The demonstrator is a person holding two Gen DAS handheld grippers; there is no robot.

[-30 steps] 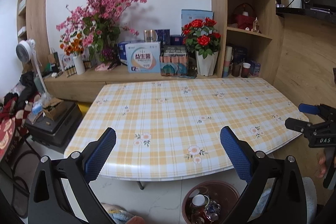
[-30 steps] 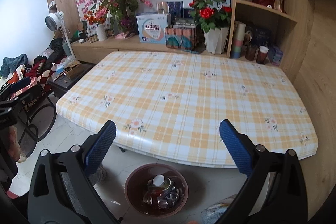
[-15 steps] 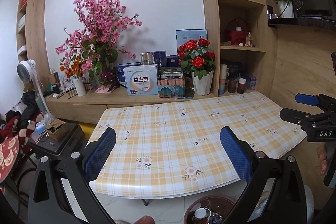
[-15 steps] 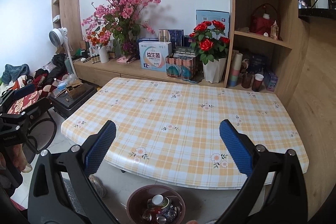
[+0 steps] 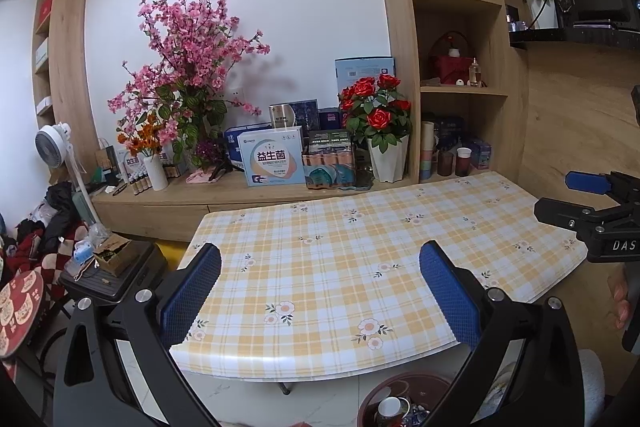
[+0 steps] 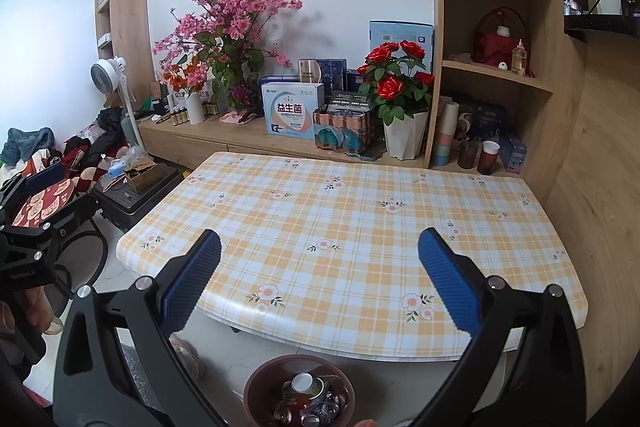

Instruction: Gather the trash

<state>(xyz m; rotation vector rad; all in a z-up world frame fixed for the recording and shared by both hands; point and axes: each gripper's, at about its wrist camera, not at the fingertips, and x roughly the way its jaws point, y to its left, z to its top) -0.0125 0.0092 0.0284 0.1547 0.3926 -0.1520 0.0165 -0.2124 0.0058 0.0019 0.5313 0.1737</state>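
Note:
A brown round trash bin (image 6: 300, 393) stands on the floor under the table's near edge, holding cans, a cup and other rubbish; its rim also shows in the left wrist view (image 5: 400, 393). My left gripper (image 5: 320, 287) is open and empty, held above the near edge of the checked table (image 5: 360, 247). My right gripper (image 6: 320, 285) is open and empty, above the same table (image 6: 360, 227) and the bin. Each gripper shows at the edge of the other's view. The tabletop carries no loose items.
A wooden sideboard (image 6: 240, 137) behind the table holds flower vases, boxes and a rose pot (image 6: 404, 135). Shelves (image 6: 496, 75) rise at the right. A fan (image 6: 108, 75), a suitcase (image 6: 136, 191) and clothes lie at the left.
Both grippers have risen and tilted up; the table and bin have sunk lower in both views and more of the wall and shelves shows. Both stay open.

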